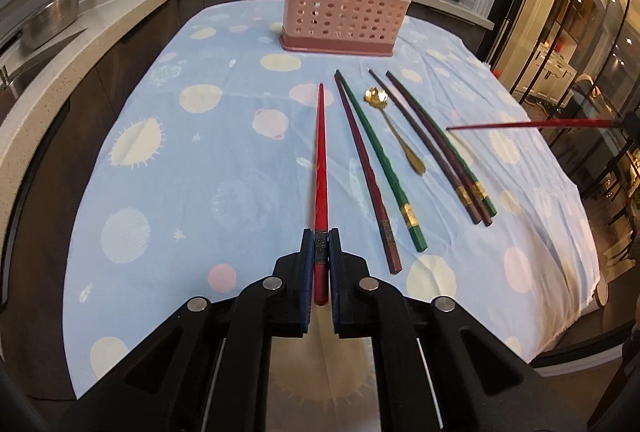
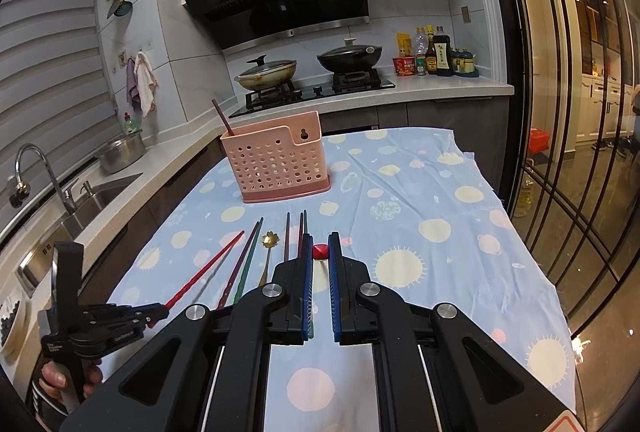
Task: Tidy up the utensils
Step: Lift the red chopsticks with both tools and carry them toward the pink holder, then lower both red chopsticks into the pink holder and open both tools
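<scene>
My left gripper [image 1: 320,234] is shut on the thick end of a red chopstick [image 1: 321,151] that points away along the blue patterned cloth [image 1: 200,151]. The right wrist view shows that same left gripper [image 2: 158,312] and chopstick [image 2: 204,272] at lower left, a hand on the grip. My right gripper [image 2: 320,242] is shut on a second red chopstick [image 2: 320,252], seen end-on; the left wrist view shows this second chopstick [image 1: 528,123] held above the cloth at the right. A pink perforated utensil holder [image 1: 344,7] stands at the cloth's far end with one dark handle [image 2: 222,119] sticking out.
Beside the red chopstick lie a maroon and a green chopstick [image 1: 376,167], a gold spoon [image 1: 396,131] and another dark pair [image 1: 440,151]. A sink [image 2: 92,195] and counter run along the left. The stove with two pans [image 2: 312,71] is behind, glass doors [image 2: 580,111] on the right.
</scene>
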Demonstrator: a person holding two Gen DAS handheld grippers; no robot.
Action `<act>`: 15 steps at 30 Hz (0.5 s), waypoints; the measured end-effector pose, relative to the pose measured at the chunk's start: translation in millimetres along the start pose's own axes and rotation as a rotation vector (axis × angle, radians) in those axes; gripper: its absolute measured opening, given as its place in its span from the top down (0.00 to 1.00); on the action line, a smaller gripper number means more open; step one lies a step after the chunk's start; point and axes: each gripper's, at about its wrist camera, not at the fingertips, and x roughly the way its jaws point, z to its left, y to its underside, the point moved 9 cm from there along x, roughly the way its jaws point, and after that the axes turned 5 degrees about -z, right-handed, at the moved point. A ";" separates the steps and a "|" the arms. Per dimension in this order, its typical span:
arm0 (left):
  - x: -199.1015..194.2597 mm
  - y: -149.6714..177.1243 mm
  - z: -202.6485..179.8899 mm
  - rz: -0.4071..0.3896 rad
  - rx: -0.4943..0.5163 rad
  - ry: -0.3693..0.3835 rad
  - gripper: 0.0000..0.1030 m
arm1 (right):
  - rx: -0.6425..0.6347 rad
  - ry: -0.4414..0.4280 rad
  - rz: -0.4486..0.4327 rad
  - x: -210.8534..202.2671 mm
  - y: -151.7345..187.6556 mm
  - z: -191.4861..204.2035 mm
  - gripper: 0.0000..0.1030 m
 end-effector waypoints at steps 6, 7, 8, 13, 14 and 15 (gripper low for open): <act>-39.0 -44.2 -4.5 -0.112 0.006 0.022 0.93 | -0.013 -0.009 -0.051 -8.0 -24.4 2.7 0.93; -43.9 -50.9 -5.7 -0.128 0.009 0.024 0.93 | -0.017 -0.011 -0.060 -9.3 -28.8 4.1 0.93; -48.6 -58.2 -7.1 -0.145 0.012 0.025 0.93 | -0.021 -0.013 -0.068 -10.4 -33.4 5.5 0.93; -62.7 -89.5 -15.8 -0.206 0.036 0.025 0.93 | -0.031 -0.035 -0.093 -9.1 -51.0 11.3 0.93; -64.9 -96.2 -18.2 -0.218 0.043 0.024 0.93 | -0.035 -0.039 -0.096 -8.0 -54.2 12.6 0.93; -66.2 -101.7 -19.9 -0.228 0.050 0.024 0.93 | -0.038 -0.041 -0.099 -6.9 -56.9 13.6 0.93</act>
